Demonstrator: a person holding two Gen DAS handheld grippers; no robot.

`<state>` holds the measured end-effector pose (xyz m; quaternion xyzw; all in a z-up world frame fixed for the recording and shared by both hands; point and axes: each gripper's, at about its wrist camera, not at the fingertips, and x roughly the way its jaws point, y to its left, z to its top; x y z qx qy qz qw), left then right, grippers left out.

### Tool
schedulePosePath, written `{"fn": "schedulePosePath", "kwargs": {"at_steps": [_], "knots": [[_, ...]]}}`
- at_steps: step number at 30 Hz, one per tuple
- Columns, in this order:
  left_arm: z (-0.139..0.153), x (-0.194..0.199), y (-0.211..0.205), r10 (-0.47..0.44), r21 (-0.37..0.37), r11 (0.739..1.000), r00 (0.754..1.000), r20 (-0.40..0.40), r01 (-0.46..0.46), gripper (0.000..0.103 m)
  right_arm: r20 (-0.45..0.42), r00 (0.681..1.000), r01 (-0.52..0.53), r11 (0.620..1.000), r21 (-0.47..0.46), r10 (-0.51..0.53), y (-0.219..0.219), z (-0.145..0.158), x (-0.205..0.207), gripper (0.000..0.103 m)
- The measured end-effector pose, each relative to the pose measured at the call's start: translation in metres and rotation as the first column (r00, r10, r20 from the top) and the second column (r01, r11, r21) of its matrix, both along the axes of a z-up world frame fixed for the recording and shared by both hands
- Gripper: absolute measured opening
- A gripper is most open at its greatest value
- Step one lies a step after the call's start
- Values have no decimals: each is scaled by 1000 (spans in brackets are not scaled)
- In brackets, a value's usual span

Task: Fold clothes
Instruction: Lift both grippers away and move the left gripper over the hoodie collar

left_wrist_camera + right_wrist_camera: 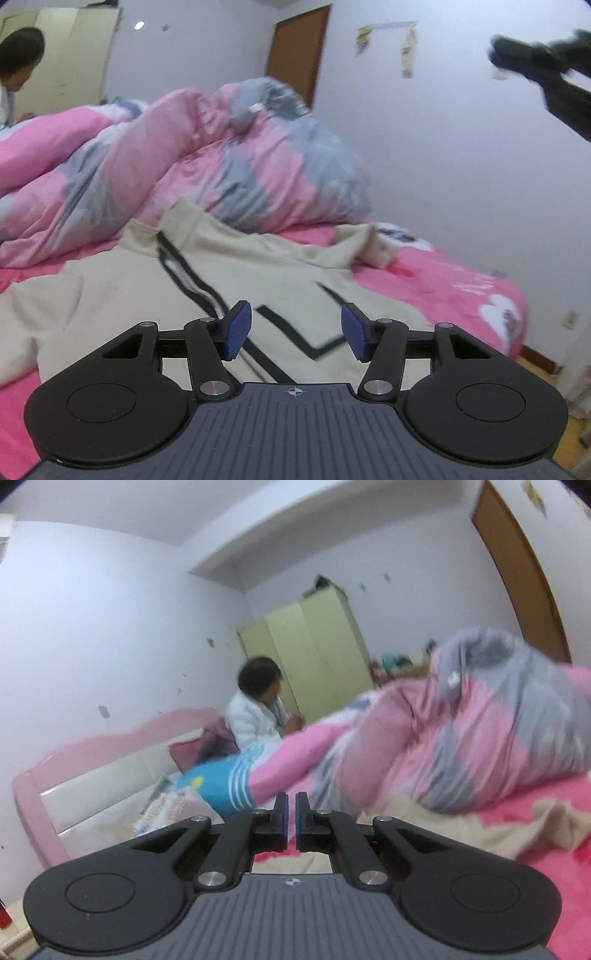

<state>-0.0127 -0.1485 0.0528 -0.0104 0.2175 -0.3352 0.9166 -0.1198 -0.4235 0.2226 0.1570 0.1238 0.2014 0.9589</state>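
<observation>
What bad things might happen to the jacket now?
Neither hand-held gripper holds the cream jacket: the left hand-held gripper is open above it, the right hand-held gripper shut on nothing. Its far sleeve lies bunched, so a fold may crease. The piled quilt crowds the collar and might get snagged.

The left gripper (296, 330) was held with its jaws apart, the blue pads (238, 330) facing each other across a clear gap with nothing pinched between them. It was tipped a little downward. The right gripper (291, 821) had its jaws drawn together, only a thin slit between the pads, gripping nothing, and it pointed nearly level.
</observation>
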Motion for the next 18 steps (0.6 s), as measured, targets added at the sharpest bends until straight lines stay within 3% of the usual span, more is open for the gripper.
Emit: {"fn": "schedulePosePath", "kwargs": {"at_steps": [5,10,16,18], "knots": [[-12,77,-25,70,1,997,990,-119,-71,54,-152,983,102,995,0,-101,-14,-43,67,2],[-38,134,-60,59,10,998,981,-184,-58,53,-235,953,190,981,-26,-191,-34,-84,130,2],[-102,177,-78,69,6,998,949,-309,-70,51,-331,910,208,966,-150,-248,-36,-140,218,3],[-107,175,-76,56,-3,998,960,-276,-59,52,-348,903,181,957,-225,-253,-33,-157,254,3]]}}
